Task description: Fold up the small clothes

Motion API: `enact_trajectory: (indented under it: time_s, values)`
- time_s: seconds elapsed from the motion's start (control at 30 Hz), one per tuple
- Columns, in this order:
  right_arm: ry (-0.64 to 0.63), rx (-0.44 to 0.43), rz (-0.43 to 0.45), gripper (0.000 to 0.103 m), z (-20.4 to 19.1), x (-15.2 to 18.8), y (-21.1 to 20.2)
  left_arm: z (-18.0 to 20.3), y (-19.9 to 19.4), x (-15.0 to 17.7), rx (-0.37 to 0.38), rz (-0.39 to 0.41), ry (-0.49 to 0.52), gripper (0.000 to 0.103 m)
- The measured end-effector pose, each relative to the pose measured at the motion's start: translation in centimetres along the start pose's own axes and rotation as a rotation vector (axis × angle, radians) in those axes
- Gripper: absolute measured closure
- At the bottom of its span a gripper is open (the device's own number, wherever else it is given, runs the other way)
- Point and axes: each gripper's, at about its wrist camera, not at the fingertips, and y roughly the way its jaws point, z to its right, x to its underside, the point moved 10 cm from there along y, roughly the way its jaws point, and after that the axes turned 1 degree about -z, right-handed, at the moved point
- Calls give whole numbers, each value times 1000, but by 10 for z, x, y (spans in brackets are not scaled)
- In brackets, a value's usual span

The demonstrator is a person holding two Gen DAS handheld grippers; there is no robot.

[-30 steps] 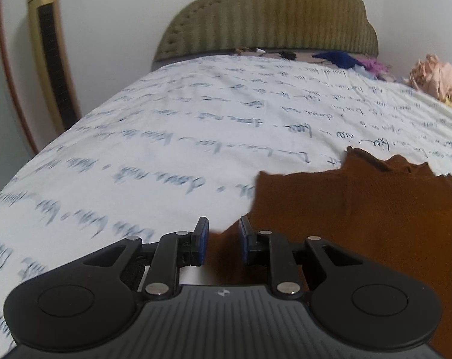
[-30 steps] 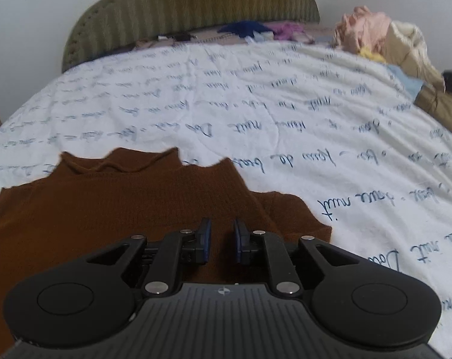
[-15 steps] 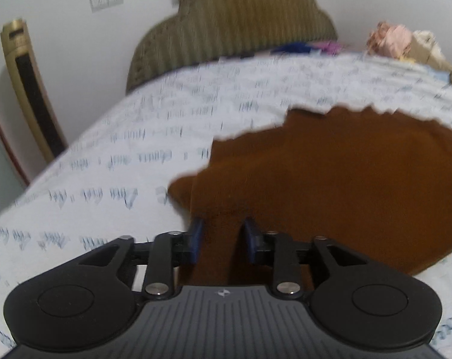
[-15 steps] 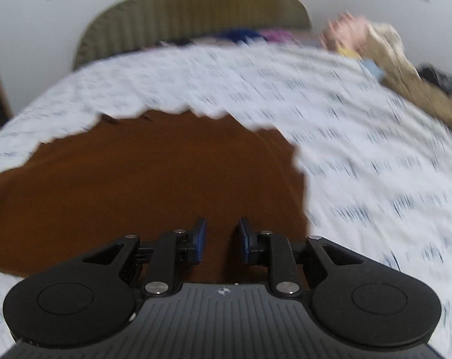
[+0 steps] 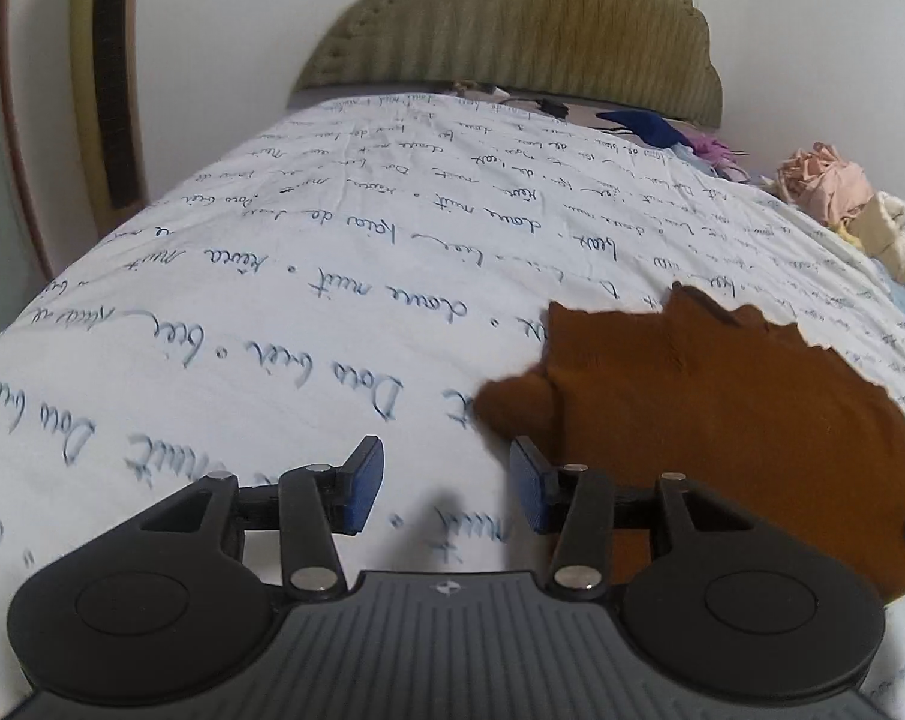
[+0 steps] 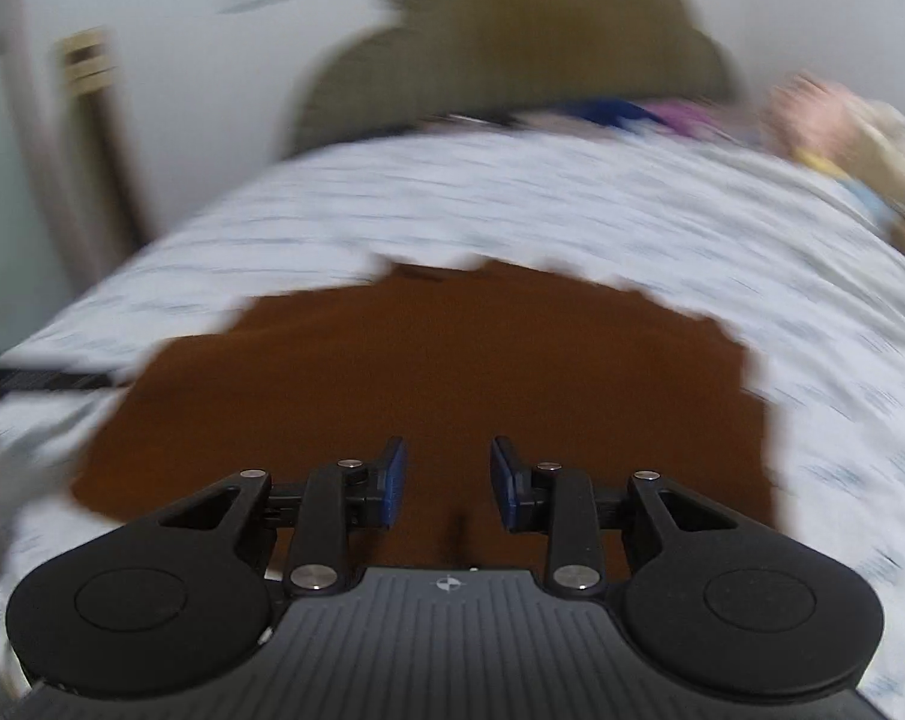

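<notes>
Rust-brown knit, soft and matte, the small garment [image 5: 722,414] lies flat on the bed's white sheet [image 5: 332,276] printed with looping blue script, toward the near right part of the bed, its far edge jagged with folded points. The left gripper [image 5: 446,483], black with blue pads, hovers just off the garment's left edge, jaws opening with only sheet between them. The right gripper [image 6: 446,483] hangs over the garment's near middle, jaws opening, pinching nothing.
</notes>
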Motion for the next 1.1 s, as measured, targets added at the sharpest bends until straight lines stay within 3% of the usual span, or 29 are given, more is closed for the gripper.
enact_trajectory:
  time_s: [0.13,0.3,0.47,0.63,0.77,1.1]
  values:
    - [-178,-121,16,67,-86,-1,14,-13,12,-13,-52,-7,10,56]
    - [-250,-186,-36,67,-136,12,34,-14,31,-9,-66,-30,23,56]
    - [-285,-174,-71,65,-148,22,45,-18,43,-2,-61,-48,-28,56]
    - [-270,-167,-91,60,-144,29,43,-17,46,-4,-98,-44,-10,56]
    - [-323,-162,-69,51,-152,32,38,-13,49,-9,-103,-38,-3,46]
    - [-541,-3,-38,51,-182,41,66,5,63,-22,-27,-47,41,46]
